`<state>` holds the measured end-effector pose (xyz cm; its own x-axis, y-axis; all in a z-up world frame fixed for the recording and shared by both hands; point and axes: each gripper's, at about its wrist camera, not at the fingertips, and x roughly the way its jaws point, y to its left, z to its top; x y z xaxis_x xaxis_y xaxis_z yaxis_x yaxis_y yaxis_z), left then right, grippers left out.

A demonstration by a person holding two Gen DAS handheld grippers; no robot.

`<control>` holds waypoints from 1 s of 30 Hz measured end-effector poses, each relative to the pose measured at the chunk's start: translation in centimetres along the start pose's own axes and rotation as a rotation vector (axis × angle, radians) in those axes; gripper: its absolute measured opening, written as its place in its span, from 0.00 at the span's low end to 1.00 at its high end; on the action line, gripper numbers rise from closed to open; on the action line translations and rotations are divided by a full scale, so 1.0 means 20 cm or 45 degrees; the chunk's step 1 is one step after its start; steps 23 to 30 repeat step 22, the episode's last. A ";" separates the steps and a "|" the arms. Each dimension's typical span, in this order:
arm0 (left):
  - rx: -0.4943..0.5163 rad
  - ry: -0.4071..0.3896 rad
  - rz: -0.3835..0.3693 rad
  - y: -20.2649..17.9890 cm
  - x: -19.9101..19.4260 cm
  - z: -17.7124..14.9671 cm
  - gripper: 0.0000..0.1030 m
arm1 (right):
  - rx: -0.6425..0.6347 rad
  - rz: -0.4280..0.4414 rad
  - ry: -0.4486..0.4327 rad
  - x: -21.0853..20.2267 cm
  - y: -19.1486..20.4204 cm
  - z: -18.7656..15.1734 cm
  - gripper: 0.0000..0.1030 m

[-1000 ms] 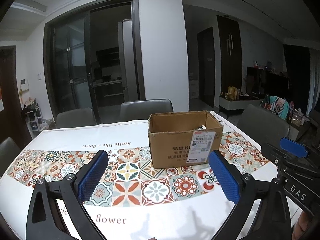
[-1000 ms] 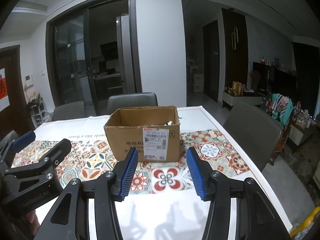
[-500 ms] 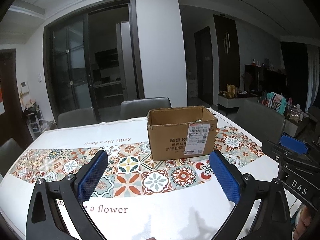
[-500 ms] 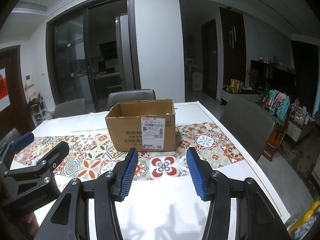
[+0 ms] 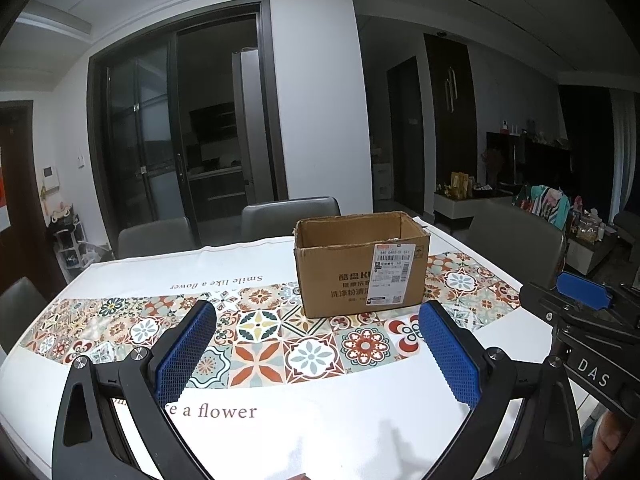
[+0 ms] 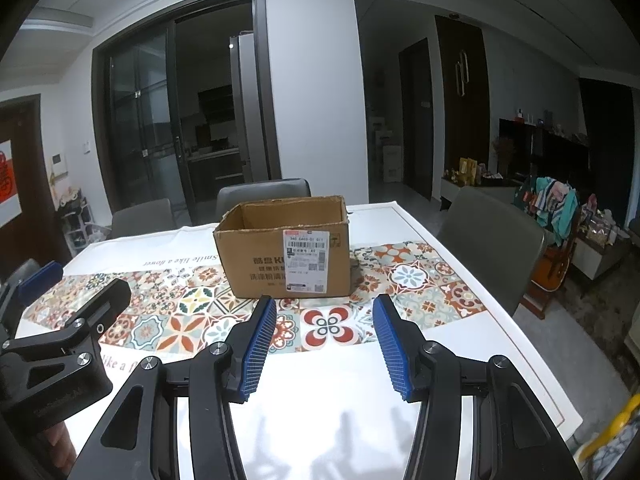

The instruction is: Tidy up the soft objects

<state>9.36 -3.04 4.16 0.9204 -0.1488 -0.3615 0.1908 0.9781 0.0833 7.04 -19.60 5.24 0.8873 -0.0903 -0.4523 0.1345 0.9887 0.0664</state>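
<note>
An open cardboard box (image 5: 360,268) with a white shipping label stands on the tiled band of the tablecloth; it also shows in the right wrist view (image 6: 286,252). Its inside is hidden from this low angle, and no soft objects show on the table. My left gripper (image 5: 316,344) is open and empty, held above the table's near edge. My right gripper (image 6: 325,338) is open and empty, also near the front edge. Each gripper shows at the side of the other's view: the right gripper (image 5: 584,300) and the left gripper (image 6: 52,308).
The table (image 5: 280,420) has a white cloth with a patterned tile strip and printed words. Grey chairs (image 5: 288,216) stand at the far side and one chair (image 6: 492,236) at the right. A cluttered low cabinet (image 6: 560,208) is beyond it.
Both grippers have pulled back from the box and risen a little; the box looks smaller and farther away. Both stayed open and empty.
</note>
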 end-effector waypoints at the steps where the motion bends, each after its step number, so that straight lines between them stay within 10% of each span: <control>1: 0.000 0.000 0.000 0.00 0.00 0.00 1.00 | 0.000 0.001 0.000 0.00 0.00 -0.01 0.50; 30: -0.018 0.002 -0.002 0.01 -0.05 -0.11 1.00 | -0.012 0.002 0.001 -0.04 0.02 -0.08 0.50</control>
